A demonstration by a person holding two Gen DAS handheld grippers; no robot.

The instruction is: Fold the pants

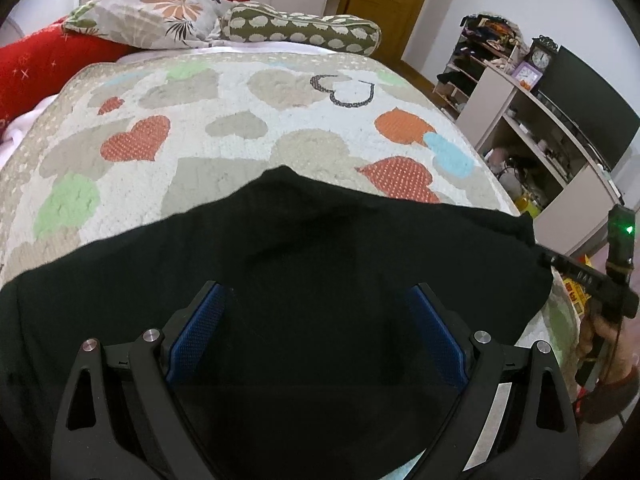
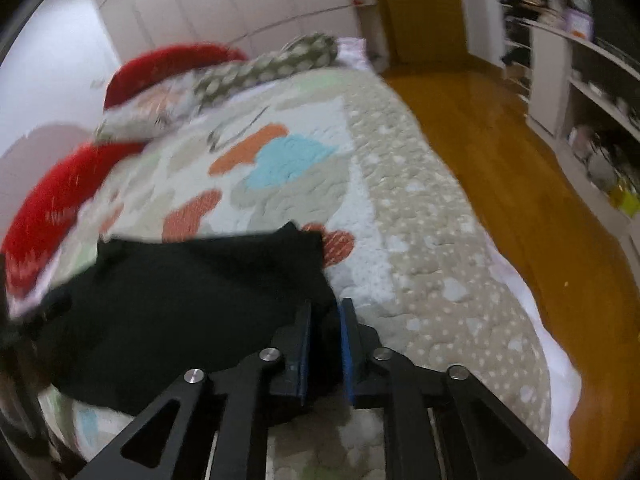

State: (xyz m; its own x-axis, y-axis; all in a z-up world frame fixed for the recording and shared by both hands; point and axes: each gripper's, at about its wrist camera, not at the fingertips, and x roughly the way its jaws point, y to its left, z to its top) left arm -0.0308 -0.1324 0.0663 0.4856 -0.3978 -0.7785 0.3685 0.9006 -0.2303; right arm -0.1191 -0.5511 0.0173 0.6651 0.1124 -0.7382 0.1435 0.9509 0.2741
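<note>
- The black pants [image 1: 280, 264] lie spread across the near end of the bed [image 1: 240, 128], over its heart-patterned quilt.
- The left tongs [image 1: 316, 304] are spread wide just above the dark cloth, gripping nothing.
- The right tongs [image 2: 325, 320] are pressed nearly together, pinching the right edge of the pants.
- Pillows [image 1: 160, 16] sit at the bed's far end; the right-wrist view is blurred.

A bed [image 1: 248, 120] under a heart-patterned quilt [image 2: 420, 248] fills the room, with red and floral pillows [image 1: 156, 16] at its head. Beyond lie a wooden floor [image 2: 500, 152], a wooden door [image 1: 392, 4], pale walls and open shelving [image 1: 532, 128], seemingly cluttered.
</note>
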